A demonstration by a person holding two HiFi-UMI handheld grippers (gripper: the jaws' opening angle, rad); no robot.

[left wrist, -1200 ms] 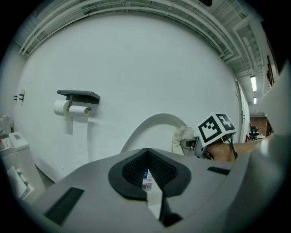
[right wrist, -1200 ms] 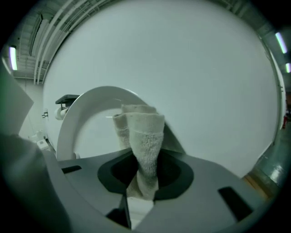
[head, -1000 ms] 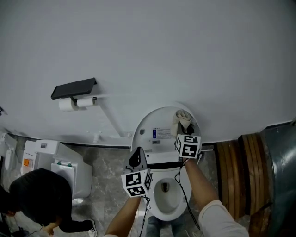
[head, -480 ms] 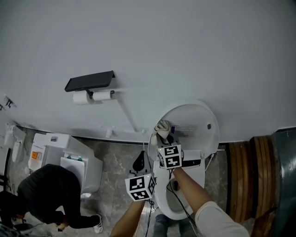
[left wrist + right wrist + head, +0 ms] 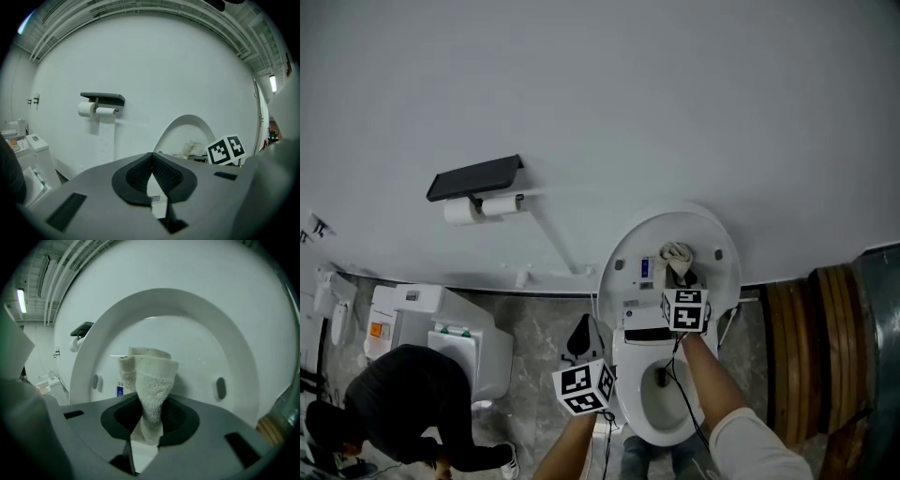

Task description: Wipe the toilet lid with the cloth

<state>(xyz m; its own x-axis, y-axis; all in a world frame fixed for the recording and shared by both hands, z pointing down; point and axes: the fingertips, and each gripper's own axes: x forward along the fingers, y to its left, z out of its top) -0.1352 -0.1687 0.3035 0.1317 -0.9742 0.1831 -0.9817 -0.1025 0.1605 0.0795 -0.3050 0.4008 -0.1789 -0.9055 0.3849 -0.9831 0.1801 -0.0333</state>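
Working across the raised white oval toilet lid [image 5: 703, 234], my right claw [image 5: 149, 401] stays clamped on the bunched cream terry cloth [image 5: 151, 376], whose free end seems pressed to the lid's inner face. A second ago the cloth sat near the lid's upper right. Half a second ago it was at the lid's left edge. Now it is back around the upper middle of the lid, between the small blue label [image 5: 120, 391] and the dark oval bumper [image 5: 221, 388] on the lid's right. I read that as side-to-side strokes covering the upper half, so the wipe is under way. The lower part of the lid near the hinge is probably yet to do. My left claw [image 5: 151, 161] has its jaws together on nothing and hangs off the lid's lower left, taking no part.
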